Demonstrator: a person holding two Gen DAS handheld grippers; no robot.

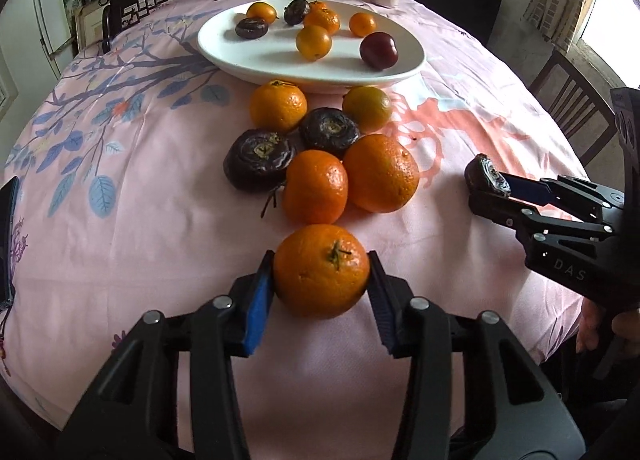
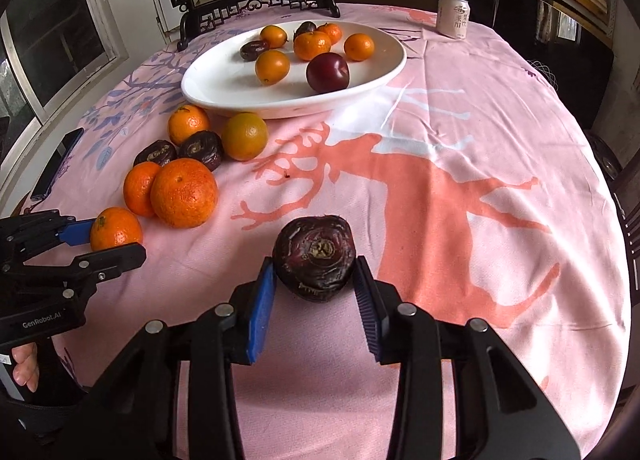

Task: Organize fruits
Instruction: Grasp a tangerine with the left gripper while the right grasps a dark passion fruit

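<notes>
Orange, dimpled tangerine [image 1: 321, 277] with green stem.

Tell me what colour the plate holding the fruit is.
White. The plate shows best in the right wrist view.

Worktop cloth [image 2: 460, 164] is pink w/ a coral deer print and blue-purple branch & leaf pattern. Plate [image 2: 208, 88] is white; tangerines [image 1: 321, 277] bright orange, water chestnuts [image 2: 314, 258] dark purple-brown, plum [image 2: 327, 72] deep red. Hand-held gripper pads [image 1: 258, 312] blue, frames black.
</notes>
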